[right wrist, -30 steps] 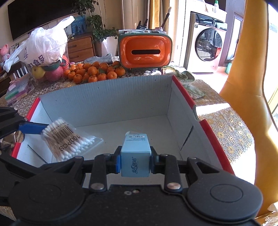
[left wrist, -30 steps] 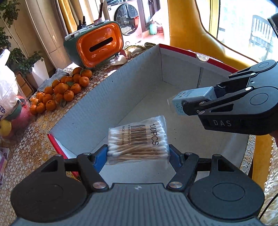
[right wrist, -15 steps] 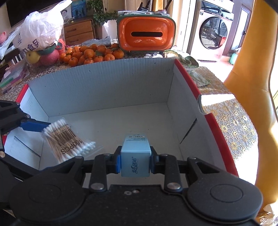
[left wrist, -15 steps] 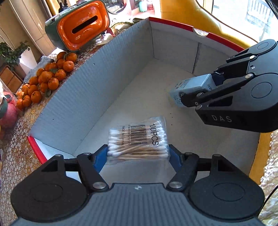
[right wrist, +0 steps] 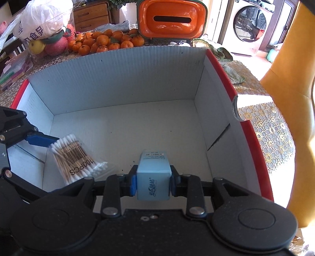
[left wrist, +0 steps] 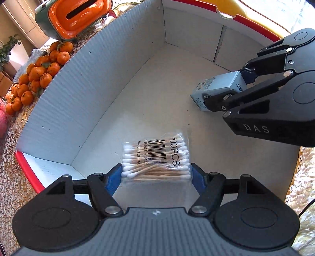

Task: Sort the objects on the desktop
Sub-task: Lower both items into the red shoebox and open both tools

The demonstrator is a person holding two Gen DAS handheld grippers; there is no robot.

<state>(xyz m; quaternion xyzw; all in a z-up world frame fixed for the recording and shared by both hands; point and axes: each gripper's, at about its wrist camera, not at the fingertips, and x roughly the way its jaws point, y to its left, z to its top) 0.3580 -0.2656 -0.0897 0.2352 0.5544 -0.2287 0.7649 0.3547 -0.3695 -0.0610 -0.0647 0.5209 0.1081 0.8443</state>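
A clear bag of cotton swabs (left wrist: 156,159) marked 100PCS sits between the blue pads of my left gripper (left wrist: 156,175), which is shut on it low inside the white cardboard box (left wrist: 82,92). In the right wrist view the same bag of cotton swabs (right wrist: 75,158) hangs at the left, held by the left gripper's blue fingers (right wrist: 40,139). My right gripper (right wrist: 153,182) is shut on a small light-blue box (right wrist: 153,177), held above the floor of the cardboard box (right wrist: 137,74). In the left wrist view the light-blue box (left wrist: 218,86) shows at the right.
Beyond the red-rimmed box's far wall lie a heap of oranges (right wrist: 106,41) and an orange tissue holder (right wrist: 172,18). A white plastic bag (right wrist: 42,17) over fruit sits at the back left. A yellow chair (right wrist: 289,78) stands to the right of the patterned tablecloth (right wrist: 265,126).
Both grippers have tipped downward and sunk deeper into the box with their objects still held. The box floor fills more of both views.
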